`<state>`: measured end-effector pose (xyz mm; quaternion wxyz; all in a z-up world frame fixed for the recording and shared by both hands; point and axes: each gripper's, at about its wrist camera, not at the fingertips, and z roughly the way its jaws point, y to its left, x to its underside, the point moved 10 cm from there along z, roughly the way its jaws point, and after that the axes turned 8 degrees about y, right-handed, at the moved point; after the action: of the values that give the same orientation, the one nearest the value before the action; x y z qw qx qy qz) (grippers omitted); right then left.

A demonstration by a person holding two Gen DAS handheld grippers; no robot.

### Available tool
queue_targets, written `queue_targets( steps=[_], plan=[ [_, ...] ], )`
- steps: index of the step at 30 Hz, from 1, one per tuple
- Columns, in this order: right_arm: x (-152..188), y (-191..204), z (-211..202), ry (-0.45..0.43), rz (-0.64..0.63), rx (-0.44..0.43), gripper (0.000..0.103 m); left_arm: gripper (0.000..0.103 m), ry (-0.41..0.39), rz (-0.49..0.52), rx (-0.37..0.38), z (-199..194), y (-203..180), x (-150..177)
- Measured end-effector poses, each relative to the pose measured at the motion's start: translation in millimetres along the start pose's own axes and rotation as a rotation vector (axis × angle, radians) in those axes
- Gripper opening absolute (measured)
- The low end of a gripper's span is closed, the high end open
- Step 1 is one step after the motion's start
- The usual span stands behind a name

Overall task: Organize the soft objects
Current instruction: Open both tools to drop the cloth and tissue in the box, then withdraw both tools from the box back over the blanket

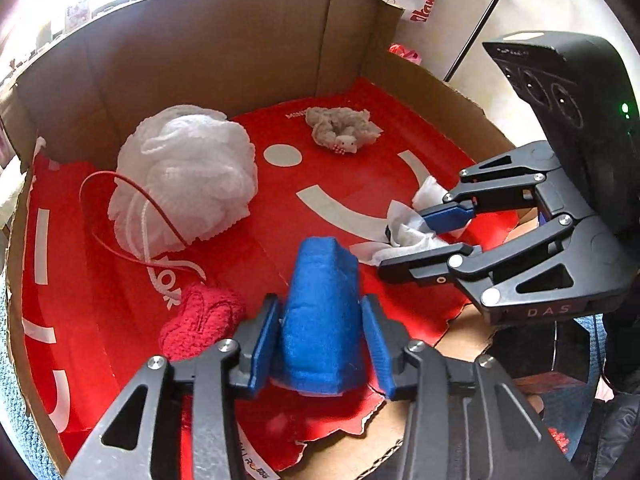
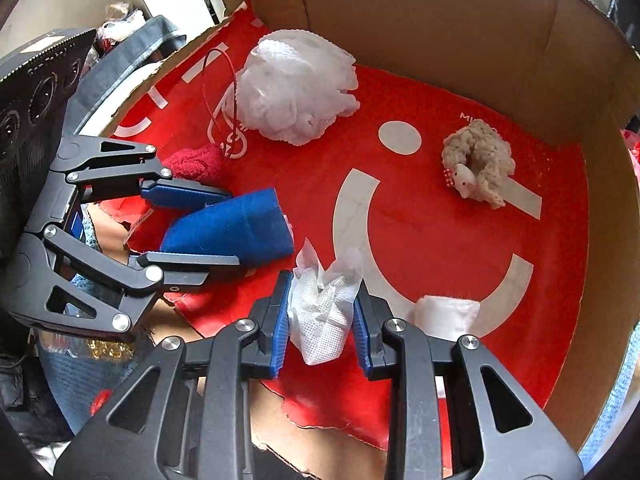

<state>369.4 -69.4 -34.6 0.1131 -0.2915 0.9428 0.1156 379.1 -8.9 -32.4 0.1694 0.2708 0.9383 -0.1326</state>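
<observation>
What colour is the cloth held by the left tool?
Blue. The cloth shows best in the left wrist view, between the left tool's pads.

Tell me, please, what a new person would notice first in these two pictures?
First, the bright red paper sheet lining the cardboard box. Next, the left tool squeezing a folded blue felt cloth near the front, and the right tool pinching a crumpled white tissue beside it. Behind them, a fluffy white mesh bath sponge sits at the back left.
</observation>
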Motion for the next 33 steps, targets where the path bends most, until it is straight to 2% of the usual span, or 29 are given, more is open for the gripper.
queue_targets(
  steps=[3, 4, 5, 16, 22, 33],
  plan=[
    [-2, 3, 1, 0.007, -0.015, 0.006, 0.036, 0.052, -0.01, 0.005, 0.001, -3, 0, -1],
    [-3, 4, 1, 0.008, -0.024, 0.015, 0.054, 0.053, -0.013, 0.005, 0.0, -4, 0, -1],
    [-3, 4, 2, 0.008, -0.03, 0.022, 0.065, 0.054, -0.016, 0.005, -0.001, -5, 0, -2],
    [-6, 6, -10, -0.03, -0.053, 0.06, 0.065, 0.069, -0.063, 0.004, -0.016, -26, 2, -3],
    [3, -1, -30, -0.061, -0.032, 0.084, 0.065, 0.079, -0.126, -0.017, -0.038, -55, 1, 1],
    [24, -4, -93, -0.196, 0.049, 0.117, 0.078, 0.093, -0.28, -0.082, -0.095, -121, -12, 22]
  ],
)
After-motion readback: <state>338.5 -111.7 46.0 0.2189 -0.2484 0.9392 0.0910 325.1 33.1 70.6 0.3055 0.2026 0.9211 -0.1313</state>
